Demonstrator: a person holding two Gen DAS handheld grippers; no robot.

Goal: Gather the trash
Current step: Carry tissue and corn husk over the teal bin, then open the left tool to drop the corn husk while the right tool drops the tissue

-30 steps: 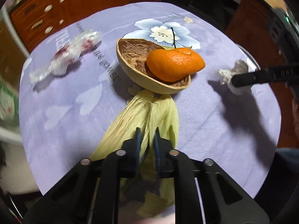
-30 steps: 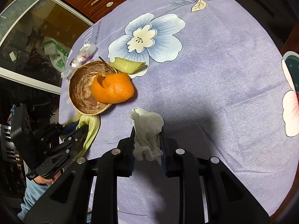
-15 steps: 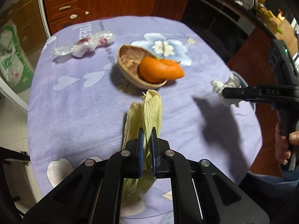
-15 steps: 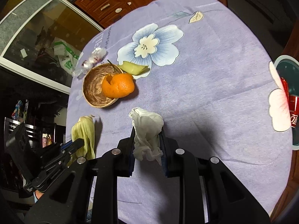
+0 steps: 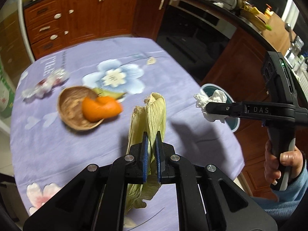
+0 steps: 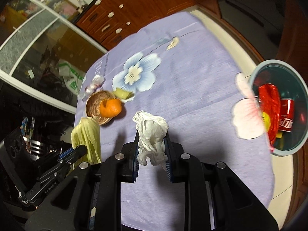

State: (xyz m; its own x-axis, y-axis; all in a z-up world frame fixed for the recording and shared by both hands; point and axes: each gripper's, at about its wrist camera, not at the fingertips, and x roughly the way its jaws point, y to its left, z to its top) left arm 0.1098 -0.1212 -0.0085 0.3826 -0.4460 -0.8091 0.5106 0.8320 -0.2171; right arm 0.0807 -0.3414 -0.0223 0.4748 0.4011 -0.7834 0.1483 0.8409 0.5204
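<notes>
- While the left tool (image 5: 151,140) hangs above the lilac flowered cloth of the desk (image 5: 92,150), its blue-padded jaws are pinched nearly together on a pale yellow-green corn husk (image 5: 152,113), which stands up past the fingertips and droops below them, clear of the cloth.
- The right tool (image 6: 151,144) has its jaws partly closed on a crumpled white tissue (image 6: 151,132), the wad bulging out above the pads and trailing beneath them, also lifted off the desk.
- Seen from the left wrist, the right tool (image 5: 212,108) reaches in from the right edge, a hand (image 5: 281,161) in a blue sleeve gripping its handle, and the tissue (image 5: 210,101) sits in front of a teal bin (image 5: 233,126).
- Beyond the held items, a brown half shell (image 6: 96,104) lies on the cloth with an orange peel (image 6: 110,107) resting in and against it.
- Just behind the shell lies a small yellow-green scrap (image 6: 123,94), and a clear crinkled wrapper (image 6: 94,83) lies near the far left edge.
- Off the desk's right edge, the teal bin (image 6: 300,140) stands lower down, holding a red cola can (image 6: 286,117) and a red foil wrapper (image 6: 269,104).
</notes>
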